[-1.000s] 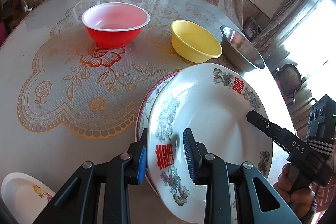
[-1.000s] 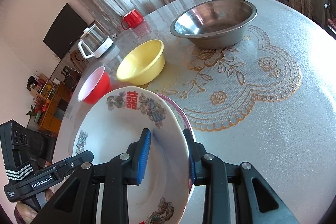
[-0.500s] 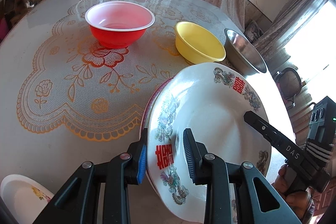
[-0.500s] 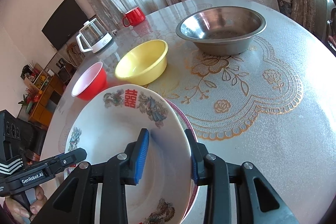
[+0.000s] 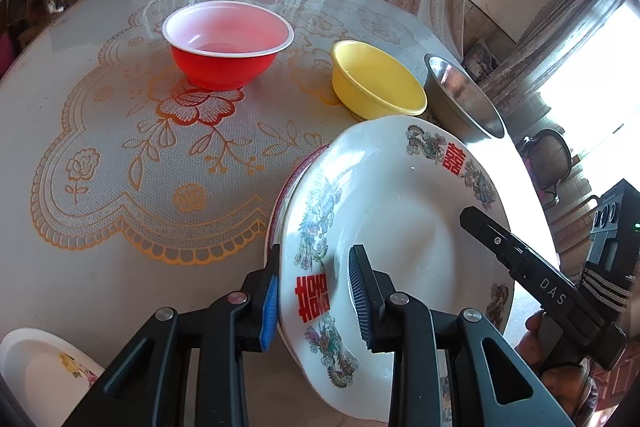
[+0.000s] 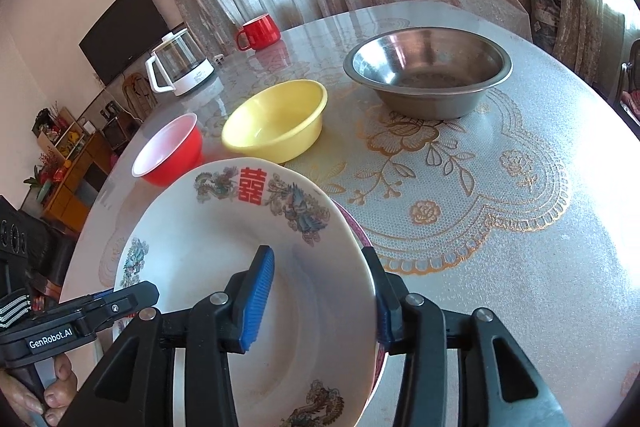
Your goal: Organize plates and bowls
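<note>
Plate (image 5: 400, 227) with red "囍" marks sits on another plate on my table (image 5: 100, 259); my left gripper (image 5: 314, 301) pinches its rim, while my right gripper (image 6: 320, 299), marked "DAS", has just been opening, jaws loosely astride it.

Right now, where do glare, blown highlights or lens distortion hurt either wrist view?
Left wrist view: the window is blown out white, washing over the table edge beside it. Right wrist view: evenly lit, glossy reflections near the red mug. Both: fisheye bends the edges, corners black.
</note>
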The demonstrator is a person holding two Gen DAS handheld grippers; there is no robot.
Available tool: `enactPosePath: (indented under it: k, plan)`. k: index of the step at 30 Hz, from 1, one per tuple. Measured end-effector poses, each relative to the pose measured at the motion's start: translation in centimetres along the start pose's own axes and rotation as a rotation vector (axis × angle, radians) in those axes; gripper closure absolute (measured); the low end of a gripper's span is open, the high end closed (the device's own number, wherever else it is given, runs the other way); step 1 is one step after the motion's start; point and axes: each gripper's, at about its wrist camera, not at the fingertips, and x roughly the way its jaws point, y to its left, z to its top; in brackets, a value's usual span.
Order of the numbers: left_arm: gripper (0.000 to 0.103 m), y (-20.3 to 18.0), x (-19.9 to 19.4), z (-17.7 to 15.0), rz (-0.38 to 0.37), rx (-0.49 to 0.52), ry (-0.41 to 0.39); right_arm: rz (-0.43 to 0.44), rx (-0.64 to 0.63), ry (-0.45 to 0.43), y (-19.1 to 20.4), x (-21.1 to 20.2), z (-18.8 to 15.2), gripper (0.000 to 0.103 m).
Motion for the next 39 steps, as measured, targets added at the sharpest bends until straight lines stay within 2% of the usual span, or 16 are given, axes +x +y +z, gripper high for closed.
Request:
enactPosePath:
  k: [11,16,20,25,31,35,36,39]
  plan:
    - [0.072,0.2,-0.1,-0.1,-0.007,-0.01,0.003,-0.011,0.0,-0.006,0.2,-0.1,0.0,0.055]
    - [0.07,-0.1,-0.3,-0.1,-0.002,-0.005,-0.007,-0.037,-0.016,-0.052,0.4,-0.8,0.2,0.052]
    - [0.068,-0.4,-0.4,0.0,0.004,0.02,-0.019,0.005,-0.06,-0.089,1.4,-1.6,0.4,0.052]
    - [0.066,-0.8,-1.2,-0.1,0.029,0.055,-0.055,0.008,-0.064,-0.07,1.7,-1.4,0.0,0.052]
    - [0.065,0.1,-1.7,-0.4,0.05,0.039,-0.065,-0.024,-0.017,-0.108,-0.2,-2.7,-0.3,0.052]
    - [0.065,0.4,-1.9,-1.1,0.068,0.041,-0.072,-0.056,0.019,-0.1,-1.8,-3.0,-0.6,0.052]
    - [0.065,0.5,-2.0,-1.3,0.07,0.039,-0.073,-0.064,0.021,-0.096,-2.1,-2.9,-0.8,0.053]
    - [0.065,0.8,-1.9,-1.8,0.074,0.031,-0.07,-0.063,0.023,-0.074,-2.5,-2.7,-1.3,0.067]
